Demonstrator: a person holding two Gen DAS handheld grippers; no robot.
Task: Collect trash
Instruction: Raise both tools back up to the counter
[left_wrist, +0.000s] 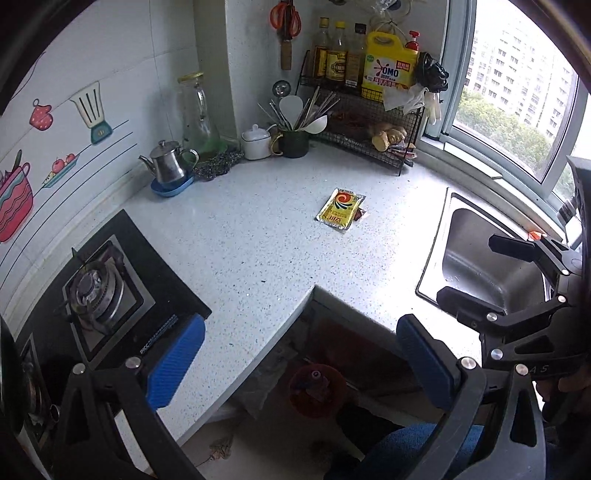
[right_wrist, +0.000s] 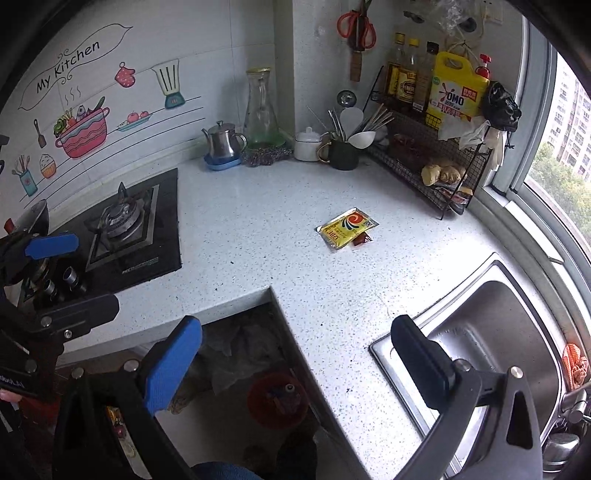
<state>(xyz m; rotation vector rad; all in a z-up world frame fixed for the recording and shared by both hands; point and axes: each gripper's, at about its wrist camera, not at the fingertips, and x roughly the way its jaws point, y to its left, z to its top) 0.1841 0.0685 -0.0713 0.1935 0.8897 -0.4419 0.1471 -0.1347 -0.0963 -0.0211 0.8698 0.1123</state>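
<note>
A yellow sachet (left_wrist: 340, 208) (right_wrist: 347, 228) lies flat near the middle of the speckled countertop (left_wrist: 258, 251) (right_wrist: 258, 206). A small red-brown packet (left_wrist: 361, 214) (right_wrist: 364, 240) peeks out from under its right edge. Down on the floor, inside the counter's cut-out, stands a red bin (left_wrist: 317, 389) (right_wrist: 277, 398) with things in it. My left gripper (left_wrist: 301, 362) (right_wrist: 74, 277) is open and holds nothing, hovering above the counter's front edge. My right gripper (right_wrist: 297, 363) (left_wrist: 469, 269) is open and holds nothing, near the sink's left rim. Both are well short of the sachet.
A gas stove (left_wrist: 99, 291) (right_wrist: 122, 225) sits at the left and a steel sink (left_wrist: 487, 266) (right_wrist: 498, 339) at the right. Along the back are a steel kettle (right_wrist: 223, 142), glass carafe (right_wrist: 262, 110), white pot (right_wrist: 307, 146), utensil cup (right_wrist: 343, 155) and wire rack (right_wrist: 424, 155) with bottles.
</note>
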